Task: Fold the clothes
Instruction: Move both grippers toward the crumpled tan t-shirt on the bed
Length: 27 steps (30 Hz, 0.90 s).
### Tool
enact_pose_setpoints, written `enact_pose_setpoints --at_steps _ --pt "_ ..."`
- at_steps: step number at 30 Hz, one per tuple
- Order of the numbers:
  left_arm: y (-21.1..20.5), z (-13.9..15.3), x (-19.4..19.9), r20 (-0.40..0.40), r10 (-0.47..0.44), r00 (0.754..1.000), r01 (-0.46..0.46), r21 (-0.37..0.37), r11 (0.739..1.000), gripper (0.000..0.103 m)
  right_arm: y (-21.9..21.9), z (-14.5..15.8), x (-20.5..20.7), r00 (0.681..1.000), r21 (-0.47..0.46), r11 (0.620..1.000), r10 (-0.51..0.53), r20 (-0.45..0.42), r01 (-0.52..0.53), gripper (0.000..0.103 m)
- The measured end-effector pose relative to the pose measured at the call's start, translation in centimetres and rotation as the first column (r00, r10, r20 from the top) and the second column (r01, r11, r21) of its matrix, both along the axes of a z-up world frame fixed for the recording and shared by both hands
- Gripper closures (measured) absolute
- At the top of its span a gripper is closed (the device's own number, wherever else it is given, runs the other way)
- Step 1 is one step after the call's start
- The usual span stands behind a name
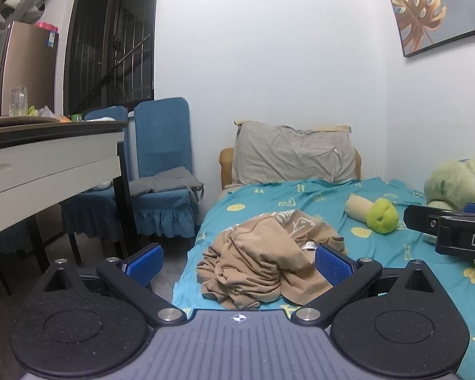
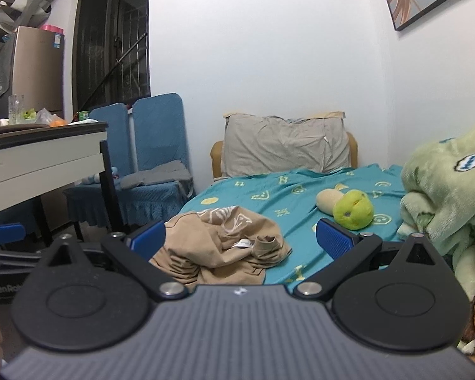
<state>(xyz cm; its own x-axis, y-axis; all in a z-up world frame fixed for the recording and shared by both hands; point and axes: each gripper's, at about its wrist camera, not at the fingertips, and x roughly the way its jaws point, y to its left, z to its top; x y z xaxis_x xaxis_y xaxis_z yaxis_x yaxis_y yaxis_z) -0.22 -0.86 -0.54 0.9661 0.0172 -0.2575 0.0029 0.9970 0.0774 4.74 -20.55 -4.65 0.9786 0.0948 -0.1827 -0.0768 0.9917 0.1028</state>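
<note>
The left gripper (image 1: 237, 264) and the right gripper (image 2: 242, 240) both stand spread wide, holding nothing. Just beyond them the crumpled tan shirt (image 1: 262, 259) lies on the teal bedsheet (image 1: 300, 199). Farther away sit a green plush toy (image 1: 381, 215) and a grey pillow (image 1: 293, 155).

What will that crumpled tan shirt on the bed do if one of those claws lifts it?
The tan shirt lies in soft, loose folds, so it will probably sag and hang limp rather than hold shape. It looks thin, so likely light. Bunched as it is, a single pinch may lift several layers together. Both the left gripper and right gripper are open.
</note>
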Motion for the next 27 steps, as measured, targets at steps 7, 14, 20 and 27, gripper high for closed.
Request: enact_pose_setpoints --at_steps 7,14,20,27 --pt "0.2 0.2 0.2 -0.012 -0.01 1.0 0.009 -0.026 1.0 0.0 -0.2 -0.1 0.0 0.999 0.01 0.999 -0.033 0.0 0.033 0.0" --pt "1.2 -0.5 1.3 -0.067 -0.01 0.998 0.004 -0.083 0.997 0.0 -1.1 -0.2 0.4 0.998 0.116 0.992 -0.051 -0.026 0.054 0.0" --pt "1.2 -1.5 3.7 -0.131 -0.058 0.99 0.041 -0.126 0.991 0.0 -1.1 3.3 1.6 0.999 0.085 0.995 -0.043 -0.017 0.044 0.034" --pt "-2.4 -2.5 10.7 -0.193 -0.131 0.972 0.119 -0.073 0.99 0.001 -3.3 4.9 3.8 0.999 0.055 0.997 -0.044 -0.015 0.045 0.02"
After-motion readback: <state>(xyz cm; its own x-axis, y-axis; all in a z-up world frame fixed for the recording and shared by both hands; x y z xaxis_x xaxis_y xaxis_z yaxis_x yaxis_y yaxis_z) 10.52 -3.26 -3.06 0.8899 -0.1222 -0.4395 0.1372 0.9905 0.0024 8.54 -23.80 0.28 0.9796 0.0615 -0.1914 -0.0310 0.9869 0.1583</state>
